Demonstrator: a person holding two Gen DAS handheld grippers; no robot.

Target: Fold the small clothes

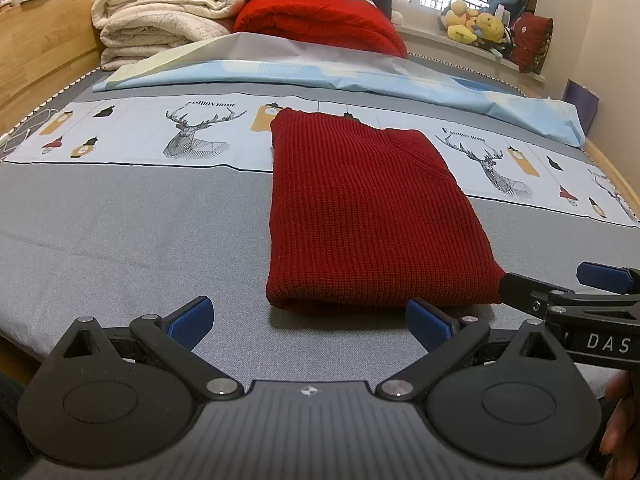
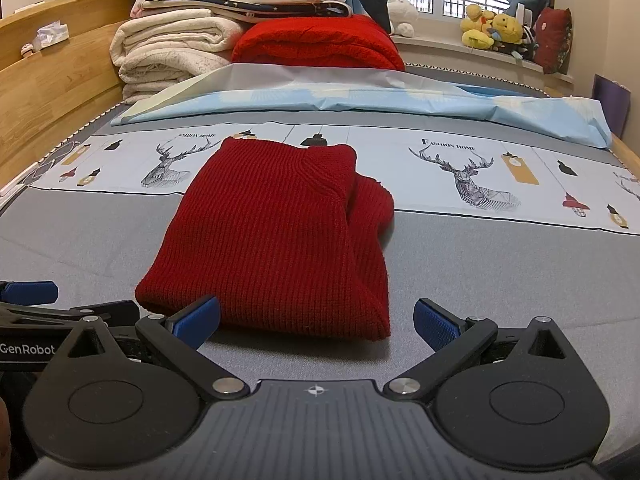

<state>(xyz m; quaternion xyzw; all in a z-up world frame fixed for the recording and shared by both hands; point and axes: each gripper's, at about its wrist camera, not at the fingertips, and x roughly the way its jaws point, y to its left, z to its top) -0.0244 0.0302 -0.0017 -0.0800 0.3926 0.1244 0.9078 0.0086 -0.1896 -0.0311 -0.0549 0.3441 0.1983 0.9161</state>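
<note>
A dark red knitted sweater (image 1: pixel 360 216) lies folded into a narrow rectangle on the grey bed sheet (image 1: pixel 120 248). In the right wrist view the sweater (image 2: pixel 272 240) shows a tucked sleeve bulging out on its right side. My left gripper (image 1: pixel 310 326) is open, just short of the sweater's near edge, with nothing between its blue pads. My right gripper (image 2: pixel 318 326) is open too, its left pad beside the sweater's near hem. In the left wrist view the right gripper (image 1: pixel 560 286) sits at the sweater's near right corner, apart from the cloth.
A printed deer-pattern strip (image 1: pixel 180 136) crosses the bed behind the sweater. Beyond it lie a light blue sheet (image 1: pixel 320 76), a red quilt (image 1: pixel 320 20) and stacked cream blankets (image 1: pixel 160 20). A wooden bed frame (image 1: pixel 40 60) runs along the left; plush toys (image 1: pixel 476 24) sit on the windowsill.
</note>
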